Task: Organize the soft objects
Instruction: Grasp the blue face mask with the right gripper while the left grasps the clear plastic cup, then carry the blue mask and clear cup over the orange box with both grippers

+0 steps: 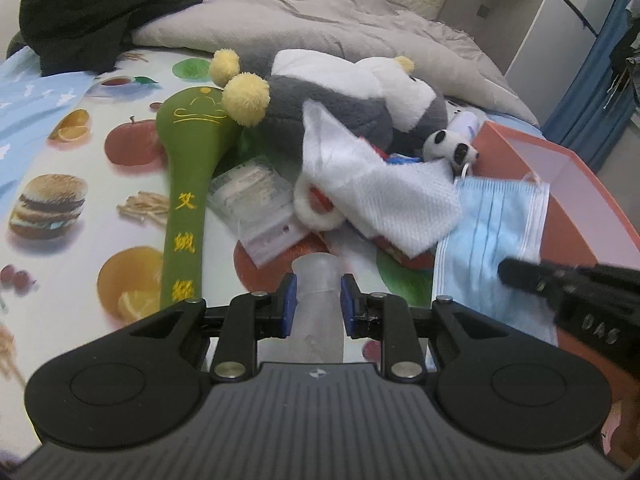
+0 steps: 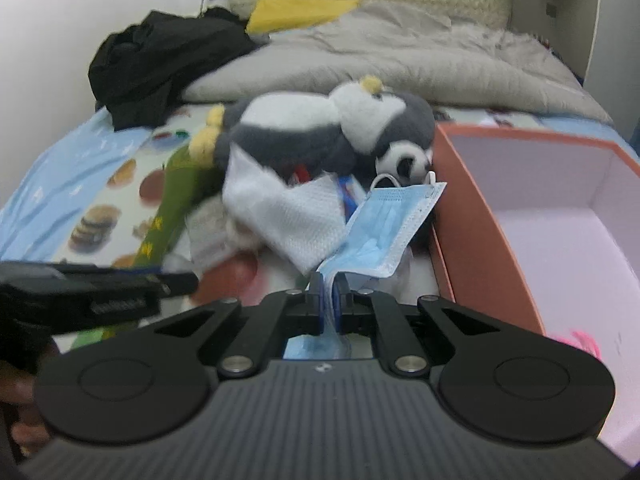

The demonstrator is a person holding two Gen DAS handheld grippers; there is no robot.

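Left wrist view: the left gripper point(image 1: 319, 298) is clamped on a frosted, see-through tube point(image 1: 318, 300), and I can't really tell what that thing is. Its lower end disappears behind the gripper body. Just past it sits the pile on the fruit-print sheet point(image 1: 80, 152): a green mallet point(image 1: 188, 184) to the left of the penguin point(image 1: 340, 108), a white cloth point(image 1: 384, 200) draped over the penguin's front, and a small panda point(image 1: 450, 148) tucked at its right. A plastic packet point(image 1: 256, 204) is half buried under the cloth. The mask point(image 1: 492, 232) lies right of the cloth against the box point(image 1: 592, 232), with the right gripper's dark tip over its edge.

Right wrist view: pretty blurry. The right gripper point(image 2: 329, 298) is pinched tight on the mask point(image 2: 384, 232), which rises from the pads toward the panda point(image 2: 408, 160), just left of the box point(image 2: 472, 216). The left gripper point(image 2: 120, 292) pokes in from the left, cut off.
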